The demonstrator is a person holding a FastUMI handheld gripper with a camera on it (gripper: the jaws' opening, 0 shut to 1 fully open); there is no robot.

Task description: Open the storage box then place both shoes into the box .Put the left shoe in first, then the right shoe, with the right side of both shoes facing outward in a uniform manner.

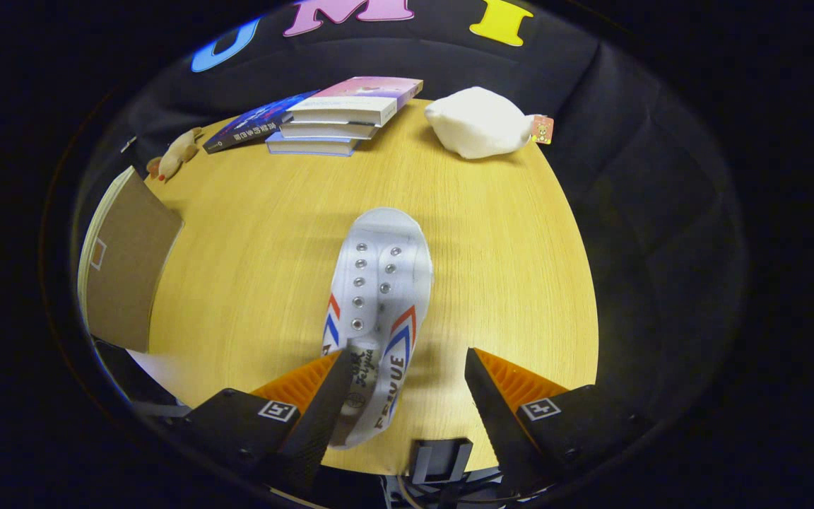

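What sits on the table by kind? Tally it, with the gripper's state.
Shoe: 1
Books: 4
White plush: 1
Small tan plush: 1
Cardboard box: 1
Total: 8
Gripper: open, shoe heel between its fingers, against the left one.

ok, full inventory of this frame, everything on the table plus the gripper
shoe: 1, white with red and blue stripes, heel between the fingers, toe pointing away
books: a stack of 3 plus 1 dark blue book beside it, far side of the table
pouch: 1, white with a small tag, right of the books
plush toy: 1, tan, left of the books
cardboard panel: 1, brown, left table edge
table: 1, light wood
gripper: 1, open, one finger touching the heel
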